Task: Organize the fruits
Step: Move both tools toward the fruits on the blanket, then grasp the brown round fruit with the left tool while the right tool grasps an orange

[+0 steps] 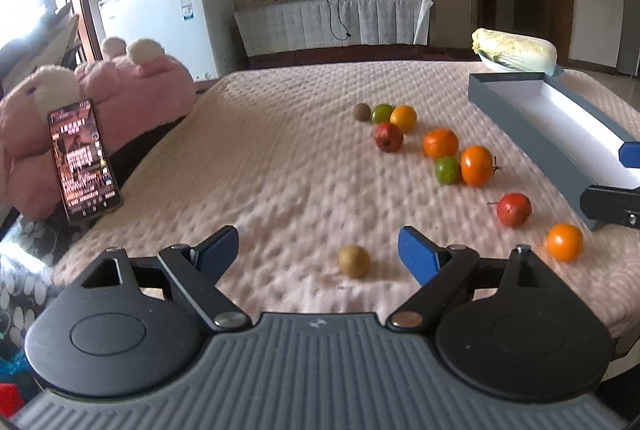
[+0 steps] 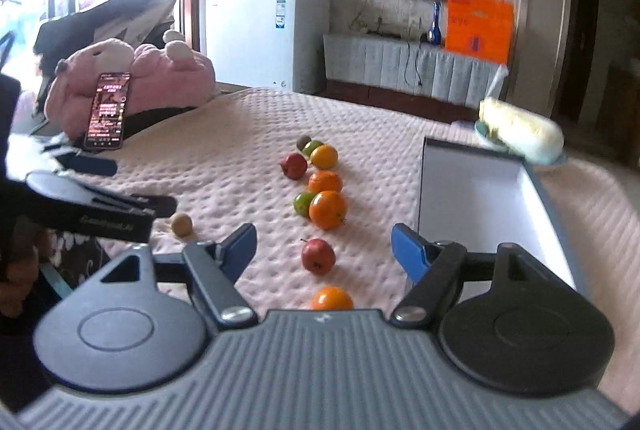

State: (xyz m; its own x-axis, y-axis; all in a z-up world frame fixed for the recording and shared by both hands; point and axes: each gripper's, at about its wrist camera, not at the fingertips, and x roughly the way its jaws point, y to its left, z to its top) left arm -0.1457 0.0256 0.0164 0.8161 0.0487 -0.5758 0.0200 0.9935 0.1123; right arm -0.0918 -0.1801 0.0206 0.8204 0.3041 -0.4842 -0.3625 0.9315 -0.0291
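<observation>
Left tool (image 1: 318, 250) open over kiwi (image 1: 354, 261), right tool (image 2: 323, 250) open

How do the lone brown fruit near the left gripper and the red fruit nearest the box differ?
The brown fruit is dull tan and lies apart, in front of the open left gripper. The red fruit is glossy, shows a stem, looks slightly larger, and lies close to the box. Both are roundish and rest loose on the pink cover.
</observation>
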